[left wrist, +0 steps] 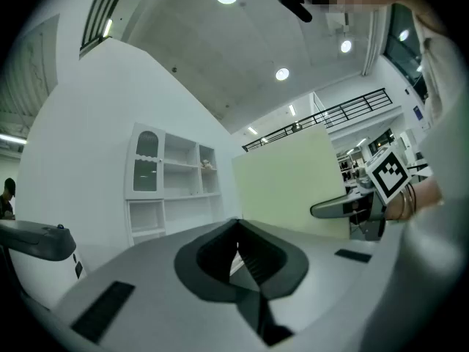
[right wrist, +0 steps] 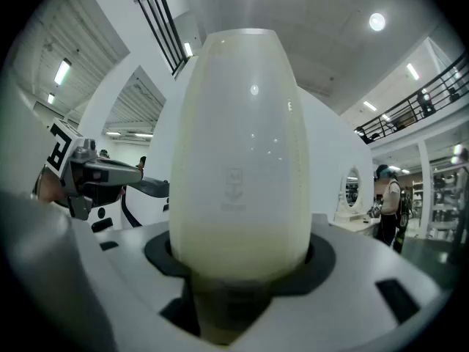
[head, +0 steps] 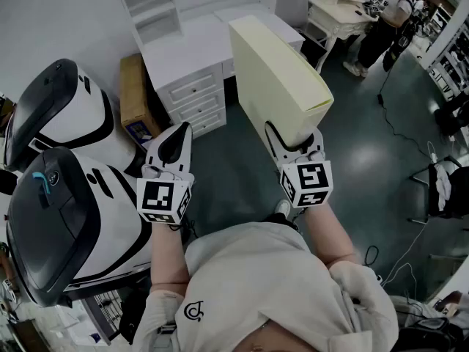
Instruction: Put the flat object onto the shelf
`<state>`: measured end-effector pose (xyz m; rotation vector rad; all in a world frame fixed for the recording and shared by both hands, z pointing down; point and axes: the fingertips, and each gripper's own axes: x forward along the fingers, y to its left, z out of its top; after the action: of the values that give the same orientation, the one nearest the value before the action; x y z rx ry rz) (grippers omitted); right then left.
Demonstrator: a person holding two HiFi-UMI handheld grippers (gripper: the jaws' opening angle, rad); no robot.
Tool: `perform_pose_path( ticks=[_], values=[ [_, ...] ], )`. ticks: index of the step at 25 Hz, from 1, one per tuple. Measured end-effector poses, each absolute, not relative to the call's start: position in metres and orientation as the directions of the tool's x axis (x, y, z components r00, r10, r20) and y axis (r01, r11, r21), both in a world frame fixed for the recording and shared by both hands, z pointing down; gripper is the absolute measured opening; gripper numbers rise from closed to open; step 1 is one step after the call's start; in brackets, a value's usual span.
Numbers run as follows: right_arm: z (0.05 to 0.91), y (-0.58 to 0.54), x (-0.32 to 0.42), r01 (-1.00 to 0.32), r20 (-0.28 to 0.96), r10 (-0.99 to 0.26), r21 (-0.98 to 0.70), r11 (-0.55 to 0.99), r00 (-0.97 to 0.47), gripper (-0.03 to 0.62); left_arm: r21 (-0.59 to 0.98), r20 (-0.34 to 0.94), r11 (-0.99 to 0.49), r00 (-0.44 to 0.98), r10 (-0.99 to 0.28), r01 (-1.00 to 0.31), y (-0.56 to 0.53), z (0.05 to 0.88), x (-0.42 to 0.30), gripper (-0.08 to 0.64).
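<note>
The flat object (head: 275, 79), a pale yellow slab, was off any surface. The right claw (head: 295, 141) was clamped on its lower edge and held it upright in the air, well apart from the shelf (head: 150, 6) on the white desk (head: 192, 46). The left claw (head: 174, 144) had its jaws together on nothing. The pick-up looked done, while the carry across and the placing on the shelf appeared to be left.
</note>
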<state>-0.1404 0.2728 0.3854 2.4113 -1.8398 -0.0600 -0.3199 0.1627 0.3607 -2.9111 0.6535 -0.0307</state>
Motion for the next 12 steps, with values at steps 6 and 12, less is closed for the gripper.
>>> perform_pose_path(
  ticks=[6,12],
  values=[
    [0.3817,0.2749,-0.1397,-0.959,0.026,-0.964,0.111,-0.261,0.265,0.272,-0.158,-0.021,-0.889,0.902,-0.431,-0.429,0.1622,0.3585,-0.318,0.013],
    [0.3827,0.2756,-0.1383,-0.961,0.03,-0.965,0.103,-0.257,0.261,0.272,-0.144,-0.042,-0.887,0.898,-0.438,-0.439,0.1599,0.3562,-0.3181,0.012]
  ],
)
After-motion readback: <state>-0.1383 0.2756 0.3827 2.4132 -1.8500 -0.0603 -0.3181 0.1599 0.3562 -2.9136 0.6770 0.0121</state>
